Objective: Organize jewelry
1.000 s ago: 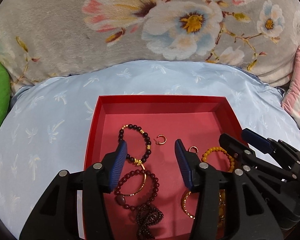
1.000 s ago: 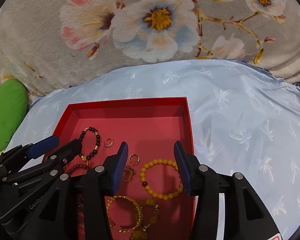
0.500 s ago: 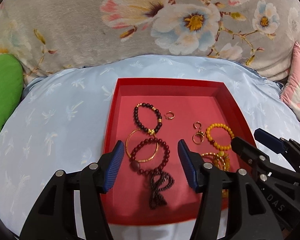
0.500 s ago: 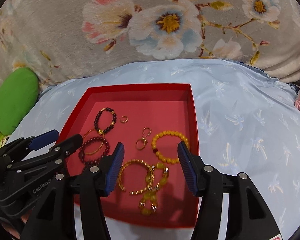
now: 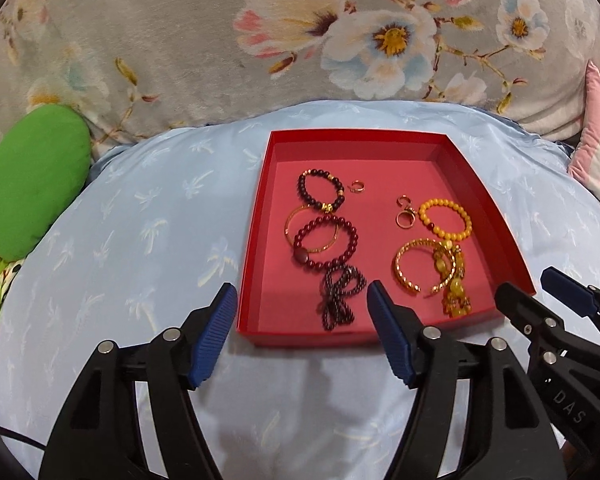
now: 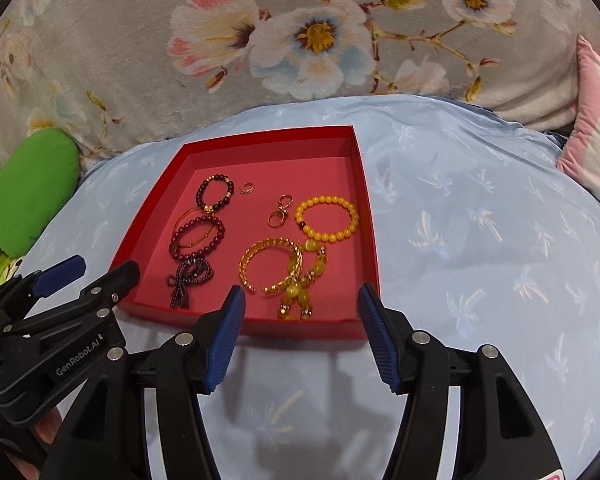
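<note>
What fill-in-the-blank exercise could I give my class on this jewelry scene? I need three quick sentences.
1. All the jewelry lies inside a ___ tray.
2. The yellow bead bracelet lies in the tray's ___ half, seen from either camera.
3. Neither the left gripper nor the right gripper holds anything; both stand ___.

Missing words: red; right; open
</note>
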`<state>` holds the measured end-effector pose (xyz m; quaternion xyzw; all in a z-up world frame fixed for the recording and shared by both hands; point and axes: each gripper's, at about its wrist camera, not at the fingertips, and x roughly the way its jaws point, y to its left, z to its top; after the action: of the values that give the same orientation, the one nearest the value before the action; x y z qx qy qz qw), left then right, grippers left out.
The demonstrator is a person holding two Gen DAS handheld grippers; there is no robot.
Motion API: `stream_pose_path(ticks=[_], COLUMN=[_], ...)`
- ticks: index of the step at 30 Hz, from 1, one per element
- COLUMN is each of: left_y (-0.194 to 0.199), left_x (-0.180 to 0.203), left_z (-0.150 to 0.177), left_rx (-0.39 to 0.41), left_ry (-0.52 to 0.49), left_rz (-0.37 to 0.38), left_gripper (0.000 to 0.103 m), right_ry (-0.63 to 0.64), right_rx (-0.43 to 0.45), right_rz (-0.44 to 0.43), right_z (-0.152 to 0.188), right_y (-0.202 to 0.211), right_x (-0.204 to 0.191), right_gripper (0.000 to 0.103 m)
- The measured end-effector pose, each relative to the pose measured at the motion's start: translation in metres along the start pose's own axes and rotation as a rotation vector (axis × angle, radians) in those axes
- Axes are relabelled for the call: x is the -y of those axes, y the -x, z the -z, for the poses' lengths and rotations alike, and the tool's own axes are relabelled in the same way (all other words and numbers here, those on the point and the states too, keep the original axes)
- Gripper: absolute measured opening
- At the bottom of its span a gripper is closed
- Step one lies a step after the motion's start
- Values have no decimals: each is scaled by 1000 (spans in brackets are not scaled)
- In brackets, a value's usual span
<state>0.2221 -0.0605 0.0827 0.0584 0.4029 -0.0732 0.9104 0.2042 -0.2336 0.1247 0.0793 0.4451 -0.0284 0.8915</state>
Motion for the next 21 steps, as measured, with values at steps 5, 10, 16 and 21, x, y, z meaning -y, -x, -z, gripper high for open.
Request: stream_pose_path(ticks=[5,10,16,21], left_y=[8,14,17,19], left_x=[2,5,3,4], left_z=[9,15,23,30], left_rx=[-4,-11,-18,-16], left_ry=[9,3,20,13], left_rz=[4,-3,-3,-31], left_gripper=[72,75,76,78], right_ry=[2,25,33,24], right_rx=[15,35,40,33], right_rz=[9,43,70,84], right_z=[6,9,14,20], right_y=[11,20,27,27], right_x=[-2,-5,-6,-6], right_gripper=[65,69,74,76])
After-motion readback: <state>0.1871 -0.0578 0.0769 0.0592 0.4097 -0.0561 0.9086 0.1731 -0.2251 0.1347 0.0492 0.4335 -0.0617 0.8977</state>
